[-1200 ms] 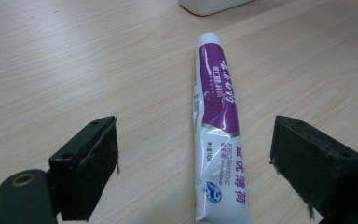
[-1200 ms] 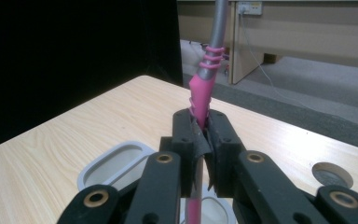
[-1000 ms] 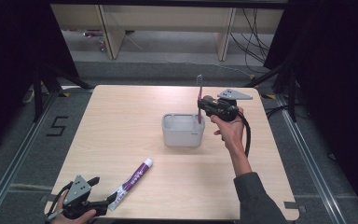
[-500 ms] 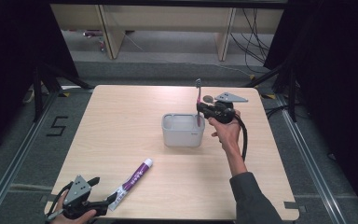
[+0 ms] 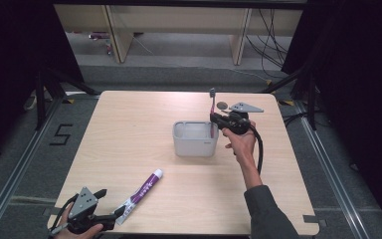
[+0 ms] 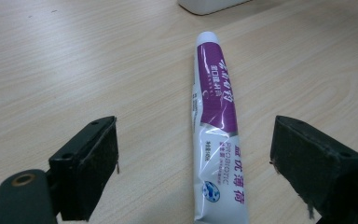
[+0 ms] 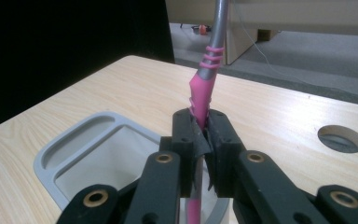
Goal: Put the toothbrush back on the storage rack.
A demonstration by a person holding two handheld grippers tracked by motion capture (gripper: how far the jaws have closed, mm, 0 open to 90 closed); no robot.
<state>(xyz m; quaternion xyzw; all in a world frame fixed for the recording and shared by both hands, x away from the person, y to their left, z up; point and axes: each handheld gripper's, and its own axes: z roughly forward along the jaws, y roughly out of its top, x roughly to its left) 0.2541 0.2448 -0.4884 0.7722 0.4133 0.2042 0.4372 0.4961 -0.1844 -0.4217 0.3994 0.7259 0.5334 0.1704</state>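
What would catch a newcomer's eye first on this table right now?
Most striking is the pink-and-grey toothbrush held upright by the right hand-held gripper, its lower end at the right edge of the grey holder mid-table. Next is the purple-and-white toothpaste tube lying flat near the front left edge, between the open jaws of the left hand-held gripper.

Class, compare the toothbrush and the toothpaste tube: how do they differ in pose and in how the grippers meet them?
The toothbrush stands upright; the tube lies flat. The right gripper is clamped on the toothbrush; the left gripper is open around the tube. Both show purple-pink colour.
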